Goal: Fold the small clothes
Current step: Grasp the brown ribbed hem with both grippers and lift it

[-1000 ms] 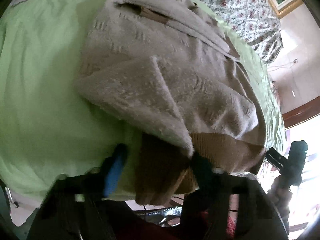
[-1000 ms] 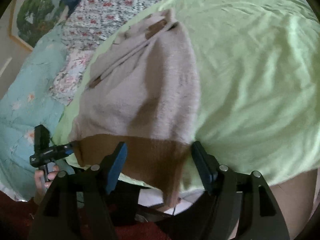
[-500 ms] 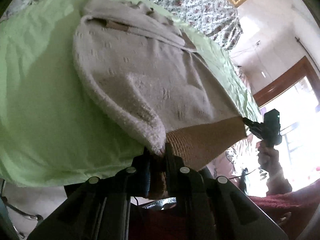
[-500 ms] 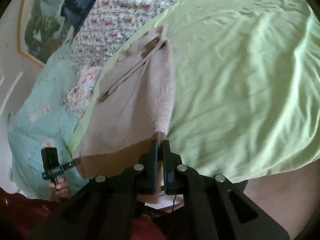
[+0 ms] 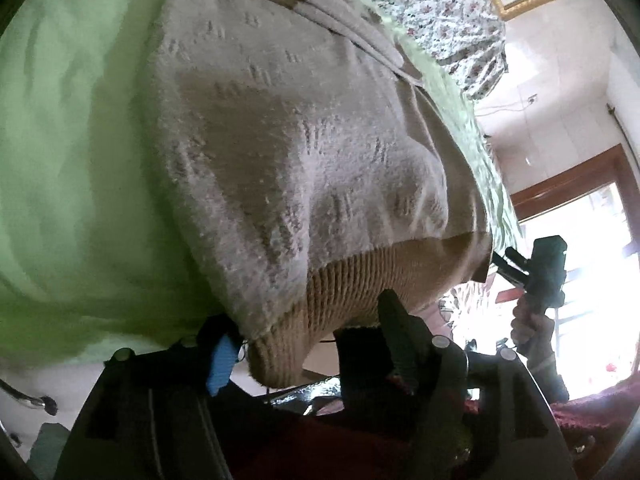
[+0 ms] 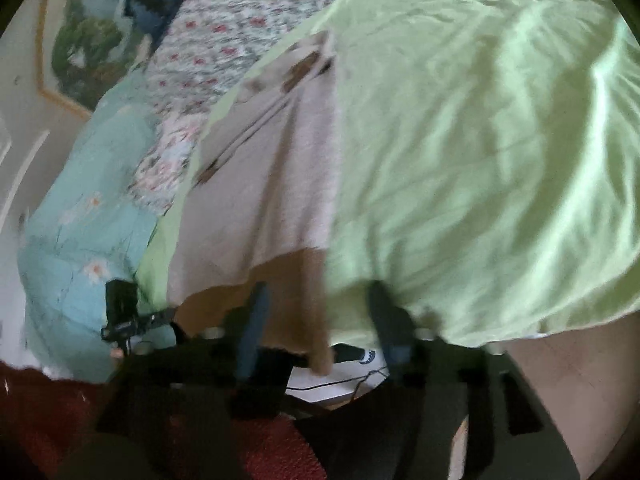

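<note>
A beige knit sweater (image 5: 288,128) with a brown ribbed hem (image 5: 352,292) lies on a light green bedsheet (image 5: 80,140), its hem hanging over the near bed edge. My left gripper (image 5: 308,336) is open, its fingers on either side of the hem's left corner. In the right wrist view the sweater (image 6: 276,184) runs away from me, and my right gripper (image 6: 320,320) is open around the hem's right corner (image 6: 304,296). Each gripper shows at the other view's edge: the right one in the left view (image 5: 516,268), the left one in the right view (image 6: 152,318).
A floral quilt (image 6: 224,20) and a pale blue blanket (image 6: 80,240) lie at the far side of the bed. A framed picture (image 6: 80,40) hangs behind. A red rug (image 6: 240,448) covers the floor below the bed edge. A window (image 5: 592,272) glares at the right.
Both grippers were open a second ago, shut on the hem corners half a second ago, and now stand open again. The hem hangs loose between the fingers.
</note>
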The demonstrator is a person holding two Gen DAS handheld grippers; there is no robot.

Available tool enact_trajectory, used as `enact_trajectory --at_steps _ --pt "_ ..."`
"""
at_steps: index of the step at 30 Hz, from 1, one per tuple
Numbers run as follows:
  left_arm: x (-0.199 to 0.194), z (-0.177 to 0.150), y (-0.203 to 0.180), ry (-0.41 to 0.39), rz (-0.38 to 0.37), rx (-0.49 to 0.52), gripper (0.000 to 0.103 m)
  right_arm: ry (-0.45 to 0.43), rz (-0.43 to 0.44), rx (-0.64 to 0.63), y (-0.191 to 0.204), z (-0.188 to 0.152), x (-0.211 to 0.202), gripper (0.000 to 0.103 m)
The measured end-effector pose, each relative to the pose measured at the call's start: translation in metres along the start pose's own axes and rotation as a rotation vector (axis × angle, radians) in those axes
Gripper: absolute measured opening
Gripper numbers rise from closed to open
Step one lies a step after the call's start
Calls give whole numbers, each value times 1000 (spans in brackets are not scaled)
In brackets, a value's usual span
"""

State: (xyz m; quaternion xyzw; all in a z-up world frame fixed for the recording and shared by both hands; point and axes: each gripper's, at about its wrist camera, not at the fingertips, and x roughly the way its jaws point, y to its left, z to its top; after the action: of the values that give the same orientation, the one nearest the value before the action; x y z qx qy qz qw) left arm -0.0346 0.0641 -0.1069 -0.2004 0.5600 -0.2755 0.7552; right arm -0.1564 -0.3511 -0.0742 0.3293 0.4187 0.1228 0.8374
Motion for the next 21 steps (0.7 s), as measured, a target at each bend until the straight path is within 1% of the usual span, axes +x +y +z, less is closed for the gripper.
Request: enact_trajectory --at_steps 2,4,5,6,7,8,9,11,13,15,21 --pt "6 0 -5 7 12 21 66 25 10 -24 7 0 14 60" --pt "11 -2 -12 3 46 68 65 23 35 -39 11 0 21 60" --pt "11 -3 -14 -1 56 82 56 27 43 -42 13 2 26 60" --pt "10 -5 -14 -5 74 98 49 30 41 -49 14 3 29 50" --pt "8 -6 -11 -4 85 105 25 39 34 -55 15 3 31 38" --pt "8 -8 -7 6 82 100 5 63 37 -47 13 3 35 8" --pt "7 -9 -2 13 68 83 7 74 39 -42 12 2 37 9" --pt "-2 -12 0 -11 54 81 7 59 56 -50 13 -2 32 9" --pt "-13 -17 -7 -47 34 108 6 13 112 -28 9 -5 16 9" --pt "-27 -20 -16 -89 -8 132 6 -32 162 0 7 -6 4 8" --pt "-59 -13 -32 -180 -95 160 6 -91 254 62 0 -1 -6 8"
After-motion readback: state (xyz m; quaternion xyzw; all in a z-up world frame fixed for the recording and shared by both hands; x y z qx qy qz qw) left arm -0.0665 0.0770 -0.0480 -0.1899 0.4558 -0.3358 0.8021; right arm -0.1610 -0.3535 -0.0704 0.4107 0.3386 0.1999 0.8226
